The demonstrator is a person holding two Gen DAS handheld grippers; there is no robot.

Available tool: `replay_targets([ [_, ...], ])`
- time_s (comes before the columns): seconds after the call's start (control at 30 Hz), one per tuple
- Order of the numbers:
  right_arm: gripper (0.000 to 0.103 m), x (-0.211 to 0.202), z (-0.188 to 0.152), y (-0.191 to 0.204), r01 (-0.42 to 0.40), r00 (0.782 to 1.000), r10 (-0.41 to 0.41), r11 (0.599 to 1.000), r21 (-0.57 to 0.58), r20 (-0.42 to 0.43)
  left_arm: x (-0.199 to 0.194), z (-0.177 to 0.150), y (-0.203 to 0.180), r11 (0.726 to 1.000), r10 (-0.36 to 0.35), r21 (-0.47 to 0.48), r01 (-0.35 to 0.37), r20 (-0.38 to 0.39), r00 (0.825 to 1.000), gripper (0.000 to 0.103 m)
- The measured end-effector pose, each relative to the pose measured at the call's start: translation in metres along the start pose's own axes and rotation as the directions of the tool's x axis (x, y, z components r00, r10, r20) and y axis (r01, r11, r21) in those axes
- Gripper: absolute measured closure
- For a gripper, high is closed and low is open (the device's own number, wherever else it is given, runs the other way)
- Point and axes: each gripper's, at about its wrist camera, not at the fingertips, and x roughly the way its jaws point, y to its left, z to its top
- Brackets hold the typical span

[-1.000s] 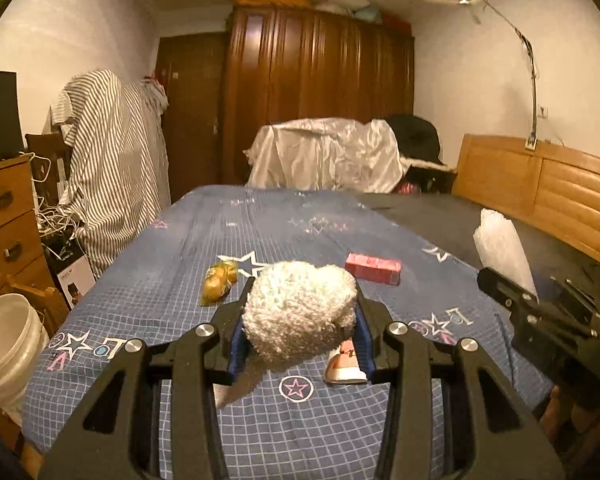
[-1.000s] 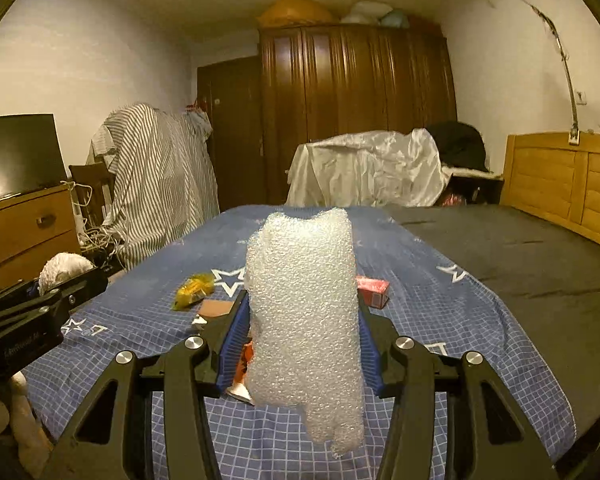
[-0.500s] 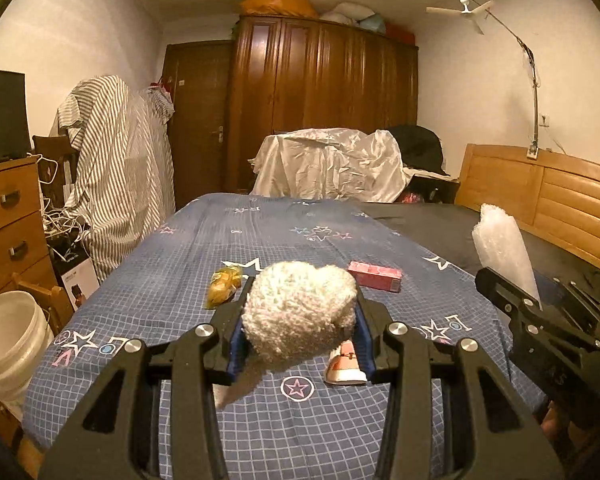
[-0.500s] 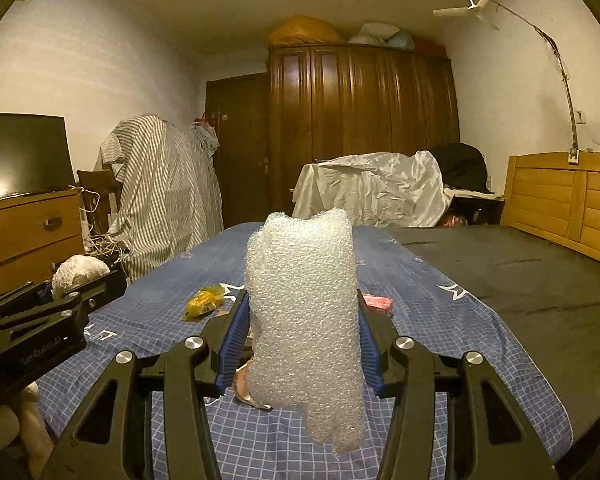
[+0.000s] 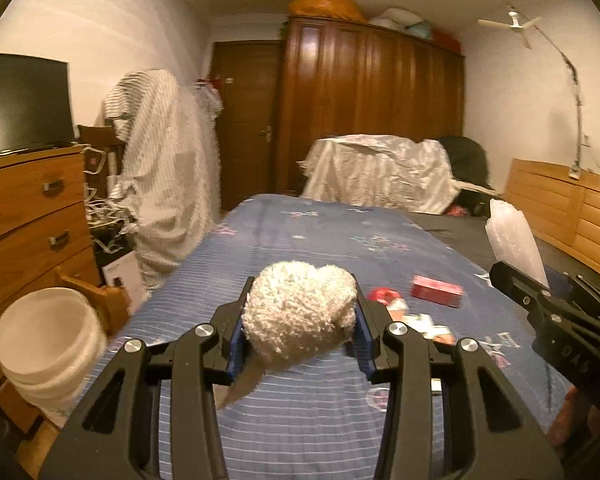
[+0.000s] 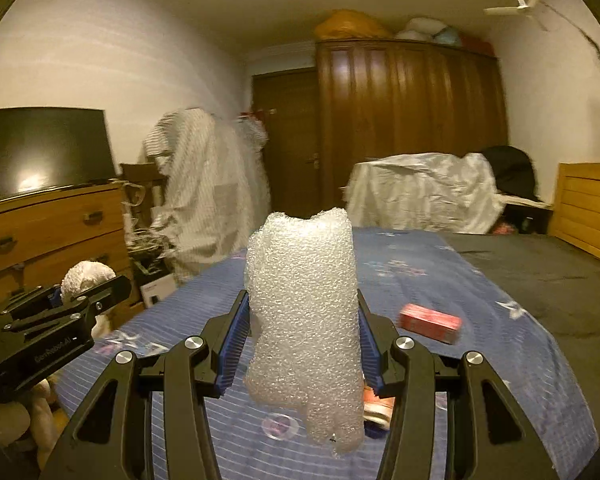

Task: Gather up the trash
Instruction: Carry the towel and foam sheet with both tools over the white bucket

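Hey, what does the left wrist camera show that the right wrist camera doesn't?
Only the left wrist view shows the white bucket on the floor beside the bed, and the left gripper head-on, shut on a fluffy white wad. Only the right wrist view shows the right gripper head-on, clamping a bubble wrap piece upright. Both show the blue bedspread, the red box lying on it, the wardrobe, and the other gripper from the side.
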Motion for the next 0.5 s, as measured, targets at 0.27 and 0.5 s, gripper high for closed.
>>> replay_targets([
  [0.27,0.052,0.059,0.041,0.098,-0.196,0.979,0.193,0.98,-0.044,-0.068,0.002,0.02,0.086,0.99,0.131,-0.055,-0.132,-0.026,0.991,0.062],
  [0.5,0.052,0.111,0.067,0.199,-0.351,0.931,0.338,0.933,-0.08,-0.137,-0.001,0.031,0.163,0.964,0.237,-0.108,-0.242,-0.061,0.97,0.062],
])
